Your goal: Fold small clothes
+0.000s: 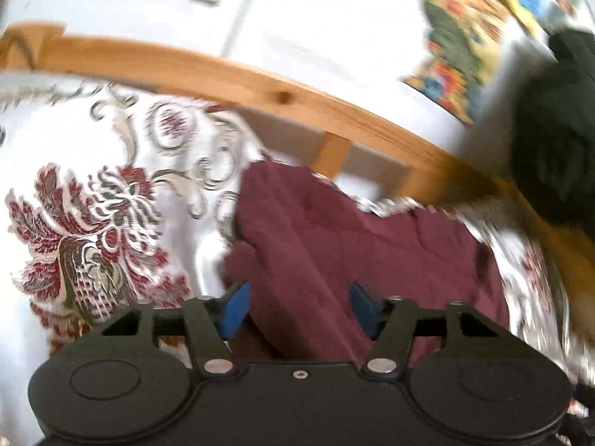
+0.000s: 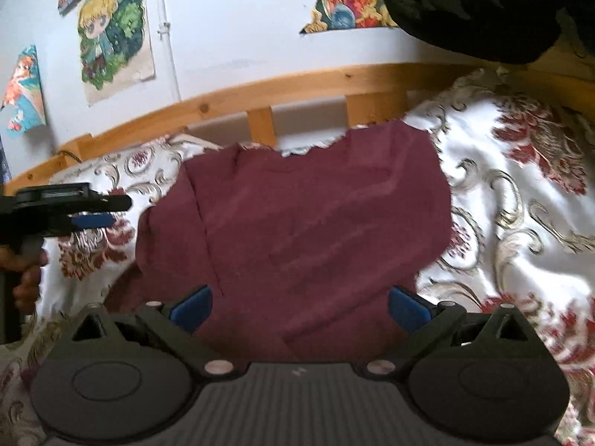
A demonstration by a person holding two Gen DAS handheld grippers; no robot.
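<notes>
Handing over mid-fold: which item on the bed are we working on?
Find the wooden bed rail beneath the postered wall, then the white floral bedspread below it. The plain maroon knit garment lies on it: the only unpatterned, solid-colour cloth there.

Bedspread lies open right of the maroon garment, nothing on it there. Wooden rail closes off the far side just behind the garment; wall beyond it. Dark bundle overhangs the rail at the far right corner and blocks that way. Left gripper hangs over the bedspread just left of the garment, filling that side. In the left wrist view, bedspread left of the garment is bare up to the rail.
</notes>
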